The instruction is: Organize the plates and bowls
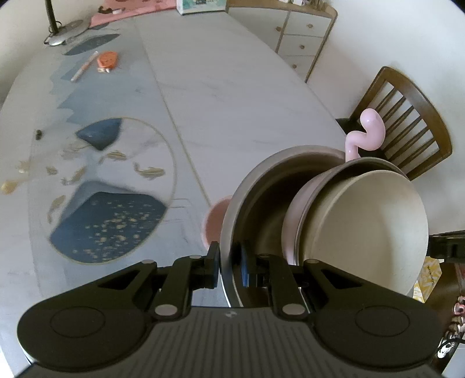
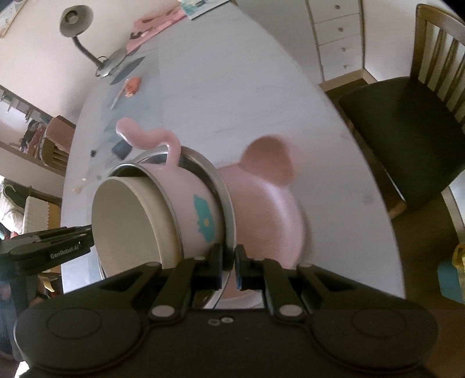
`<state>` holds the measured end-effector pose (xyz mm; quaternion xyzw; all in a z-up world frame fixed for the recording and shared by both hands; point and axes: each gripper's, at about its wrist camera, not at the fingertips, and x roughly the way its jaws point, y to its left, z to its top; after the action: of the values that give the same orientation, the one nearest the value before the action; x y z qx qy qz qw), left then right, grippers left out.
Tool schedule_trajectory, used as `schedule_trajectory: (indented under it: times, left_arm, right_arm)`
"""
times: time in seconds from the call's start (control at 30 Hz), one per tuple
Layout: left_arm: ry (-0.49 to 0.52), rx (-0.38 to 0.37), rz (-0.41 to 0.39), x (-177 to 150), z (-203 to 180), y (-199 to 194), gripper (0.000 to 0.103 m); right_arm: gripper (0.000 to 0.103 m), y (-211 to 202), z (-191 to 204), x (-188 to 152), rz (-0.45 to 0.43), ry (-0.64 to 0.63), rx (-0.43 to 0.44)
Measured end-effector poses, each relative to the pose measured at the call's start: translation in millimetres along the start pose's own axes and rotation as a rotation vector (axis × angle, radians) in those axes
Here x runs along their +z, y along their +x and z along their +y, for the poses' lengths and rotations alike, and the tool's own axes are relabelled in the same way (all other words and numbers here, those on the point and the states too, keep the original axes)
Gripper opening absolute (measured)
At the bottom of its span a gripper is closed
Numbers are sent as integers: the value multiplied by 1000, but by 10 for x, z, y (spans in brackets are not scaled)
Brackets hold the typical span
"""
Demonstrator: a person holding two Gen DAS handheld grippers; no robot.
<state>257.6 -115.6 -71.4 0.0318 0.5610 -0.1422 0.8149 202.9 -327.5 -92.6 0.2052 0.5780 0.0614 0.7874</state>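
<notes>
Both grippers pinch the rim of one steel bowl [image 1: 255,186], held tilted above the table. Nested in it are a pink bowl [image 1: 302,209] with a curly pink handle [image 1: 367,135] and a beige bowl [image 1: 375,229] inside that. My left gripper [image 1: 229,261] is shut on the steel rim. My right gripper [image 2: 229,266] is shut on the same rim [image 2: 225,197] from the other side; the pink bowl [image 2: 194,209] shows a teal print. Beneath lies a pink bear-eared plate [image 2: 270,203] on the table, seen also as a pink edge in the left wrist view [image 1: 213,224].
The long white marble table [image 1: 218,101] has a blue-and-gold inlay [image 1: 104,221]. An orange tape measure [image 1: 107,59], a pen and a desk lamp [image 2: 77,20] lie far off. A wooden chair [image 2: 407,130] and a white drawer cabinet [image 1: 302,32] stand on the right.
</notes>
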Motion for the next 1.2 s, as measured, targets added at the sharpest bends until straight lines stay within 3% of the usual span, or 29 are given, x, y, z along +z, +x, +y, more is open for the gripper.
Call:
schedule_trajectory:
  times: [0.27,0.7,1.2]
  left_arm:
    - [-10,14,25,-12,-196,217,14]
    - [-30,50,69,-93,-246,412,15]
    - [-8,77,48,-96,-291,389,15]
  right_arm:
    - [9,59,-289,80,35,-4,-7]
    - [9,149,-434,101,94,-33,20]
    - [10,202,-494,150,116,-33,31]
